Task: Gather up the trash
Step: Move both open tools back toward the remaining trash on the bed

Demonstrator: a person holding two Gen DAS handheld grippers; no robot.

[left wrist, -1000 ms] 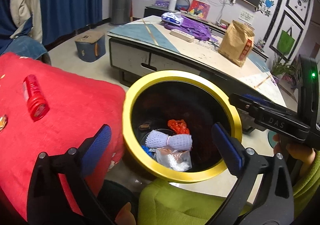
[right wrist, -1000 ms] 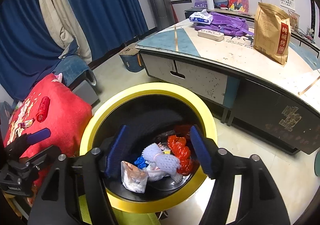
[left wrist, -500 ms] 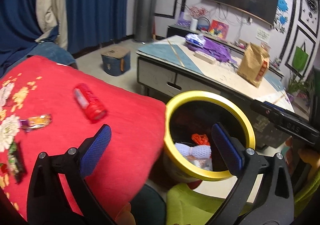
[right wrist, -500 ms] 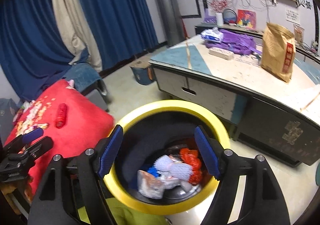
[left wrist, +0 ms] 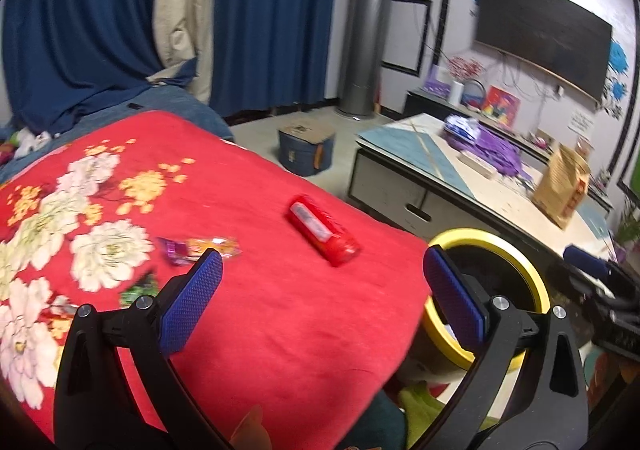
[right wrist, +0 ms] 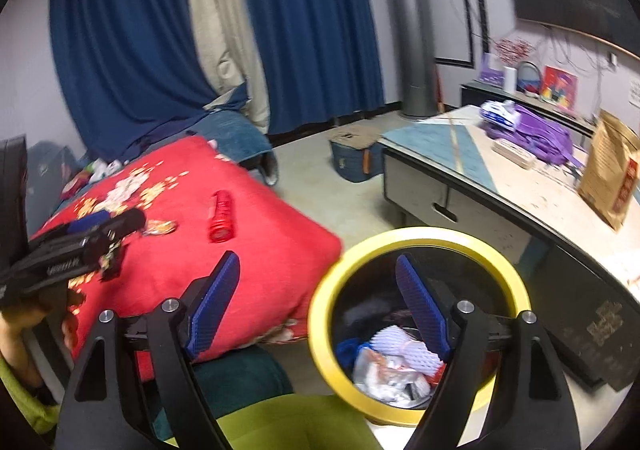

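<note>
A red bottle [left wrist: 322, 229] lies on the red flowered blanket [left wrist: 260, 310]; it also shows in the right wrist view [right wrist: 221, 216]. An orange and purple wrapper [left wrist: 198, 248] and a green wrapper [left wrist: 138, 290] lie to its left. My left gripper [left wrist: 320, 300] is open and empty above the blanket, short of the bottle. The yellow-rimmed black bin [right wrist: 420, 240] holds white foam net, plastic bags and red scraps. My right gripper [right wrist: 318, 310] is open and empty, its right finger over the bin.
A low table [left wrist: 472, 186] with a brown paper bag [left wrist: 562, 186] and a purple bag [left wrist: 488, 146] stands behind the bin. A blue box [left wrist: 306, 150] sits on the floor. Blue curtains [left wrist: 100, 10] hang behind the bed. The green-clad lap [right wrist: 300, 426] is below.
Both grippers have swung left, away from the bin. The left view now faces the red blanket with the bottle and wrappers. Both stay open and empty.
</note>
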